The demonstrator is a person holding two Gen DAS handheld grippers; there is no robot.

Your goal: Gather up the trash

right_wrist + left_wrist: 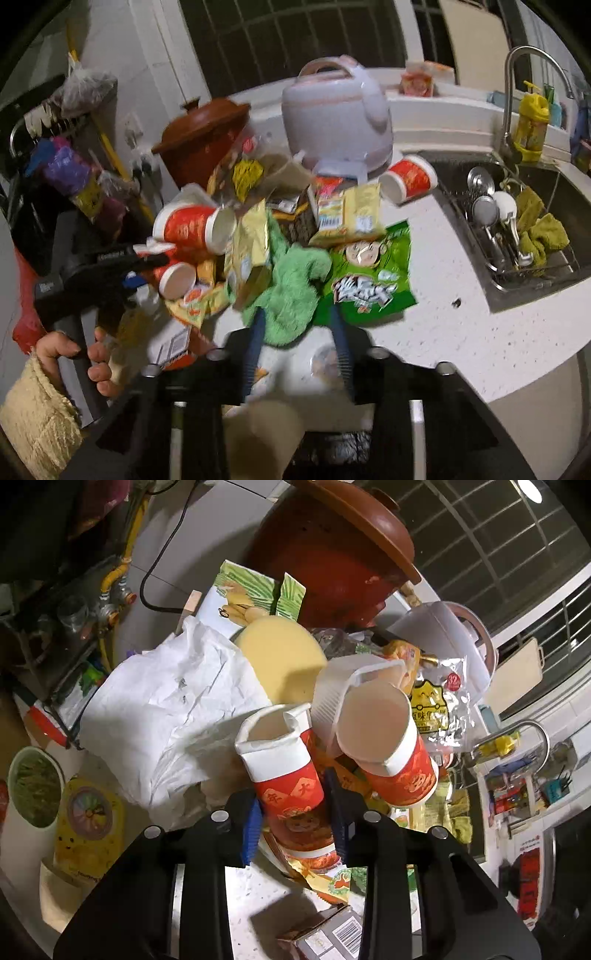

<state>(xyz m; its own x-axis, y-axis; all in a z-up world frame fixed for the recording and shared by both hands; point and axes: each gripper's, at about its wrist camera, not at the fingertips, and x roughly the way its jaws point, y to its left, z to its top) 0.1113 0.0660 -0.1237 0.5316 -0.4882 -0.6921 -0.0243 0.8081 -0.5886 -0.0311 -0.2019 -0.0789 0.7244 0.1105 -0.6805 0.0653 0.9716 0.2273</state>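
My left gripper (295, 818) is shut on a red-and-white paper cup (284, 775), its blue pads pressing both sides; the cup's white rim is crushed. The right wrist view shows this gripper (147, 271) at the left, held by a hand (92, 362), with the cup (175, 277) in it. A second such cup (388, 746) lies just right of the held one, mouth toward the camera. My right gripper (297, 317) is open over the trash pile, with a crumpled green cloth (291, 291) between its blue fingers. This view is blurred.
On the white counter (461, 332) lie a green snack bag (369, 273), yellow wrappers (354, 210), crumpled white paper (166, 709) and a third cup (406, 181). A brown clay pot (332, 546) and white rice cooker (340, 118) stand behind. The sink (535, 229) is at the right.
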